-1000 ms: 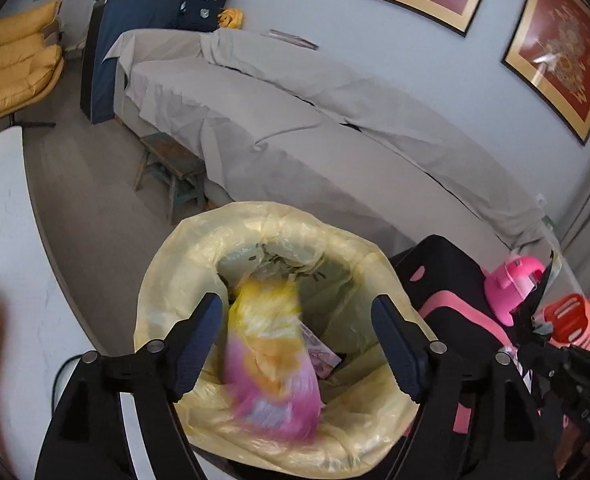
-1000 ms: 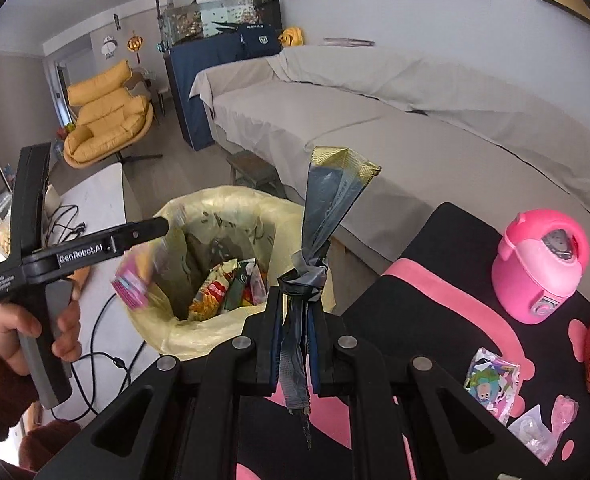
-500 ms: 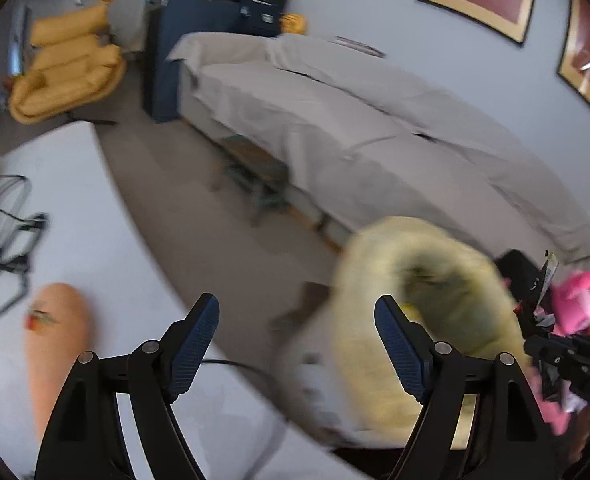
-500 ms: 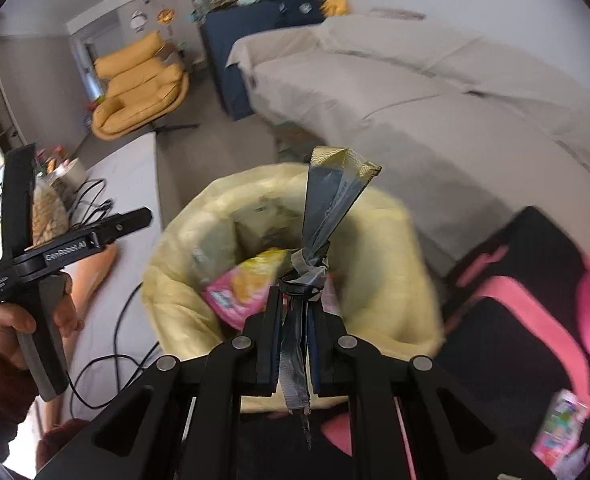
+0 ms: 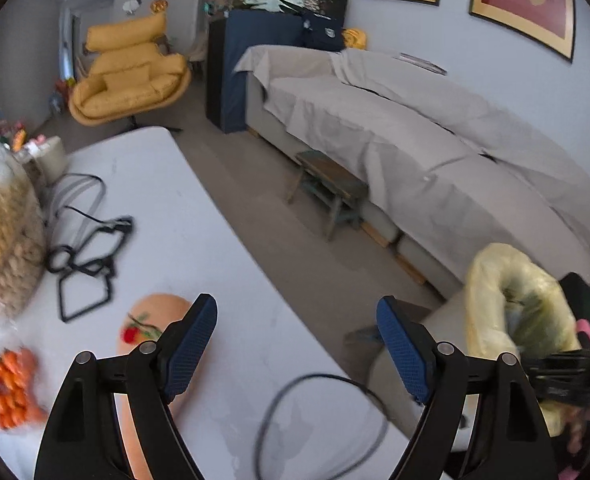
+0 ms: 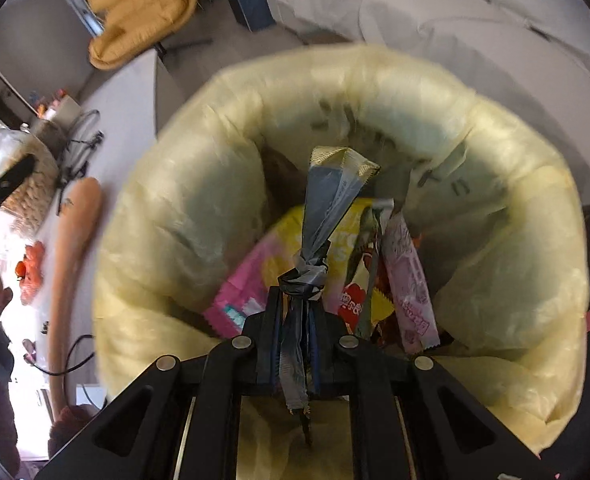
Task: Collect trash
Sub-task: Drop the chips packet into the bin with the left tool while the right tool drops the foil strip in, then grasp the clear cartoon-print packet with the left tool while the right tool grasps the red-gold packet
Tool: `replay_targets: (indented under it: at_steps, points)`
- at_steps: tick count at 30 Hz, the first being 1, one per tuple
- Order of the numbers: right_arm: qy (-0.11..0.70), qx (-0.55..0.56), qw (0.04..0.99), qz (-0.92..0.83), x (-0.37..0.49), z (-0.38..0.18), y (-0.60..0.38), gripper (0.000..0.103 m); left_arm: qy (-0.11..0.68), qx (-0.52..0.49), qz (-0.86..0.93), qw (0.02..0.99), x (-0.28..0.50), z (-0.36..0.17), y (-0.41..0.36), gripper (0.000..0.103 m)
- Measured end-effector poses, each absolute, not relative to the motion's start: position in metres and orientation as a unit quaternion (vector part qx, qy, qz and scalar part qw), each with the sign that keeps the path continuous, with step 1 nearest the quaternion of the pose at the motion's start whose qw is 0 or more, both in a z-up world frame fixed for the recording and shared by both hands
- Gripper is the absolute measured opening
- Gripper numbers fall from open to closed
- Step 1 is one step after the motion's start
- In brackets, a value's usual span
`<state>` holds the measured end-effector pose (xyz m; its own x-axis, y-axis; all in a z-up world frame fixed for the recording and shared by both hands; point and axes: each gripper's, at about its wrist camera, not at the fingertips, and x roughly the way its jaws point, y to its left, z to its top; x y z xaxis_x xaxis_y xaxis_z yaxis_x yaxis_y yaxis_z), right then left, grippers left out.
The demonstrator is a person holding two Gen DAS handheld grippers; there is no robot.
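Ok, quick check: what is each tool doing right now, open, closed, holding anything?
Left tool: open, empty.
Right tool: closed on a knotted silver wrapper, over the yellow trash bag.

bin liner (image 6: pixel 223 216) rim motion-blurred, oranges (image 5: pixel 9 386) blurred at edge

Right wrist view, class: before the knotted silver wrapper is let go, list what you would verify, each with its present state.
1. Right gripper shut on the knotted silver foil wrapper: ok.
2. Wrapper over the mouth of the yellow plastic bin bag: ok.
3. Bag mouth open, with the pink and yellow snack packet lying inside: ok.
4. Left gripper open, empty, and off to the side over the white table: ok.
5. Room left in the bag: cannot tell.
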<state>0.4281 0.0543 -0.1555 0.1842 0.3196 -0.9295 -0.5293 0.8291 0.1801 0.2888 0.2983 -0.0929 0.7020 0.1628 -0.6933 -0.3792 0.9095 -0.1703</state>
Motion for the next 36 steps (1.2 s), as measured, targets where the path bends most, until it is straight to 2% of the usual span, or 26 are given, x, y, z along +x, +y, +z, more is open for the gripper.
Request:
replay_targets:
  at_steps: [3,5,6,12,14,19,24,31,34,36]
  points:
    - [0.566,-0.085,0.773,0.273,0.425,-0.150,0.048,0.019,0.362,-0.151,0.123,0.912,0.295,-0.093,0.281,0.082]
    - [0.548,-0.079,0.787,0.271,0.421,-0.139,0.040,0.052,0.363,-0.148,0.105,0.914,0.299,-0.090,0.266,0.082]
    - [0.530,-0.074,0.800,0.270,0.417,-0.130,0.033,0.057,0.363,-0.147,0.098,0.915,0.300,-0.089,0.259,0.082]
    - [0.463,-0.066,0.845,0.257,0.393,-0.081,-0.008,0.059,0.355,-0.150,0.058,0.921,0.301,-0.074,0.216,0.085]
    - [0.442,-0.062,0.860,0.247,0.382,-0.067,-0.026,0.068,0.351,-0.146,0.046,0.924,0.299,-0.068,0.199,0.085]
    - [0.397,-0.044,0.894,0.201,0.348,-0.036,-0.092,0.073,0.346,-0.118,0.010,0.931,0.294,-0.054,0.148,0.086]
    - [0.347,-0.032,0.927,0.139,0.302,-0.011,-0.164,0.088,0.335,-0.082,-0.031,0.938,0.285,-0.037,0.090,0.088]
    - [0.302,-0.027,0.952,0.038,0.238,0.006,-0.255,0.093,0.339,-0.067,-0.115,0.932,0.273,-0.033,0.006,0.090]
    - [0.293,-0.026,0.956,-0.016,0.214,0.005,-0.298,0.100,0.354,-0.067,-0.162,0.919,0.269,-0.040,-0.031,0.091]
    - [0.290,-0.028,0.955,-0.053,0.199,0.002,-0.324,0.100,0.364,-0.058,-0.192,0.910,0.267,-0.043,-0.058,0.091]
